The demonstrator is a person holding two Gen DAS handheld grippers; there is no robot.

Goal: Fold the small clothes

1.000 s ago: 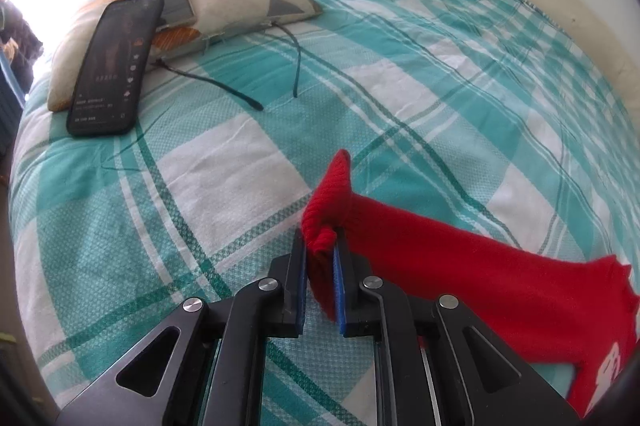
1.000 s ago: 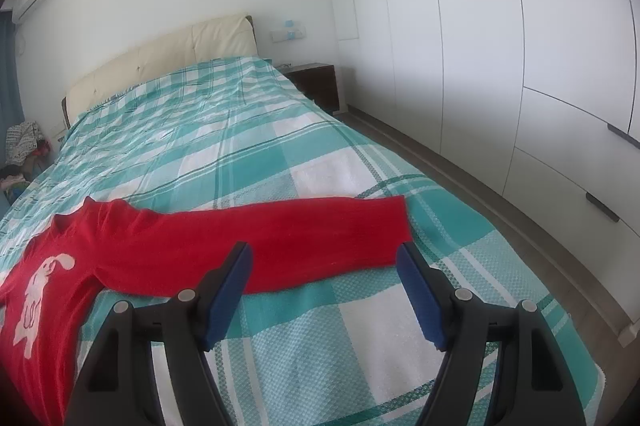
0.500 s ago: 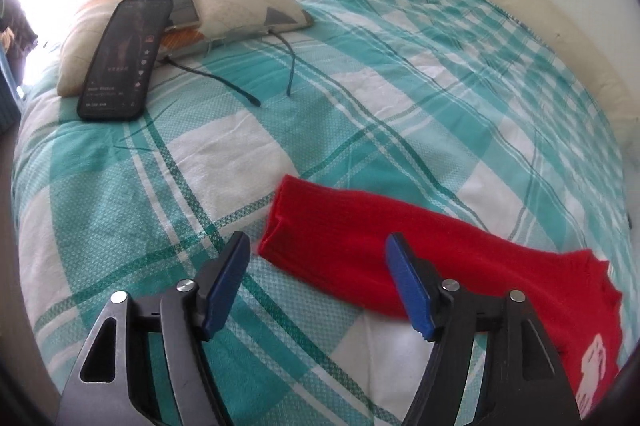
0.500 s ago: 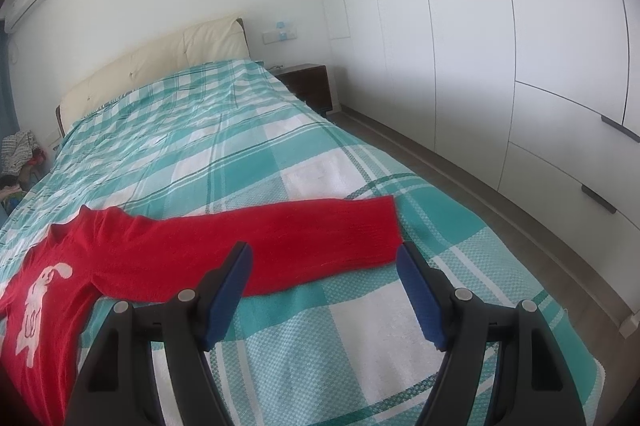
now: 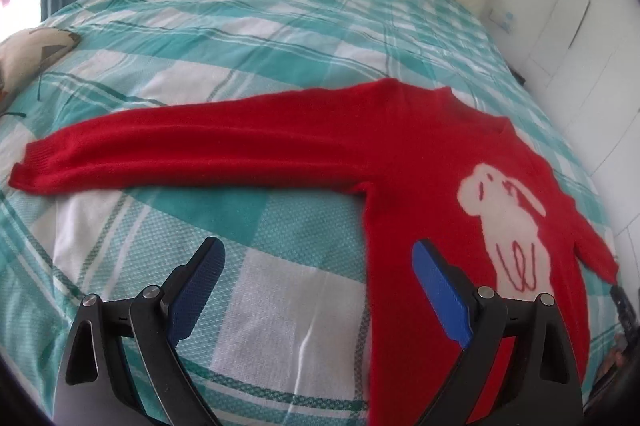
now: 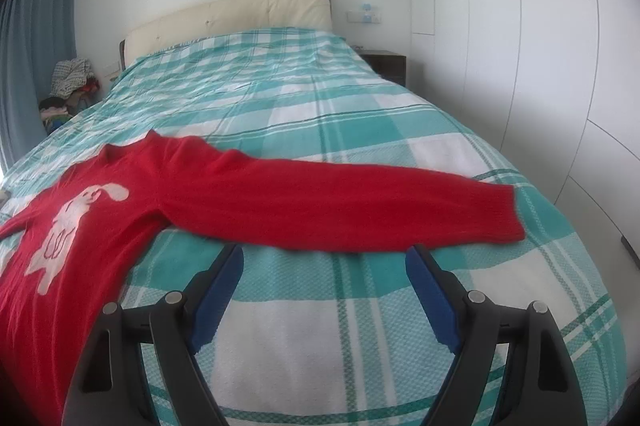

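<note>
A small red sweater (image 5: 400,153) with a white rabbit on its chest lies flat on the teal checked bedspread (image 5: 280,314), both sleeves spread out sideways. My left gripper (image 5: 316,266) is open and empty, held above the bed just below the sweater's left sleeve and beside its body. The sweater shows in the right wrist view (image 6: 280,201) too. My right gripper (image 6: 324,266) is open and empty, just below the right sleeve, near its cuff end.
A beige pillow (image 5: 28,53) lies at the bed's left edge. A padded headboard (image 6: 228,13) is at the far end. White wardrobes (image 6: 540,25) and floor run along the bed's right side. A clothes pile (image 6: 72,81) sits by the curtain.
My left gripper let go of the left sleeve cuff, opened, and swung right towards the sweater's body. My right gripper stayed open and drew back slightly, turning left.
</note>
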